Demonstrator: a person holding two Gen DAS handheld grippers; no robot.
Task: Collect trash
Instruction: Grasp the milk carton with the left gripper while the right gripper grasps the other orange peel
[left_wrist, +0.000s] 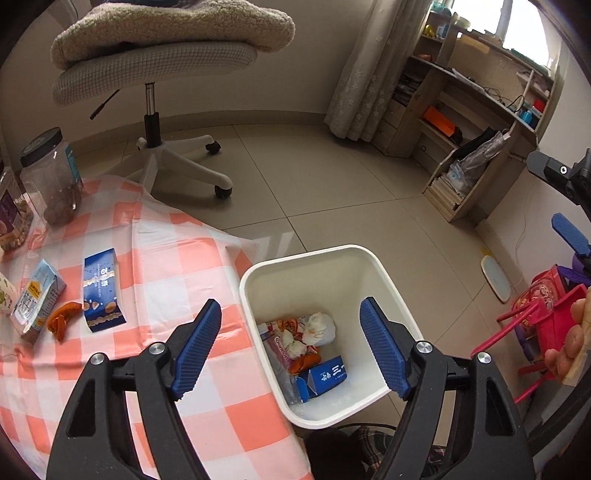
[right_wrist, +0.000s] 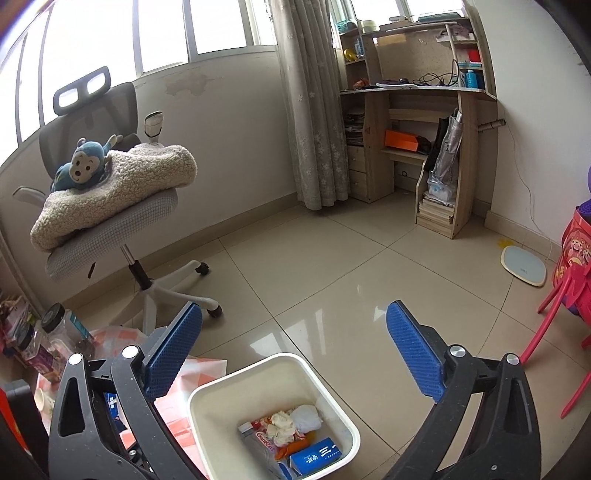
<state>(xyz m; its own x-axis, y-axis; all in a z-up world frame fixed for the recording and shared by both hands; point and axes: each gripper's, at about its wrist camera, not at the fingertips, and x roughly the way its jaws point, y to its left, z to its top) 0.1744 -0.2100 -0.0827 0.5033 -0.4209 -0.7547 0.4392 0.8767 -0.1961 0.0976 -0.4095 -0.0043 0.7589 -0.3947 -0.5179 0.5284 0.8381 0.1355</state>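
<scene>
With both the left gripper and right gripper wide and empty above the bin, we reach for the blue wrapper and pinch its short edges

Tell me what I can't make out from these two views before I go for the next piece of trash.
- Table trash, right wrist view: almost all hidden behind the left finger of the right claw.
- Bin bottom, both views: items piled, lower ones covered.
- Milk carton and pale item at left edge, left wrist view: cut off or overlapped.
- Jar contents: too blurred.
</scene>
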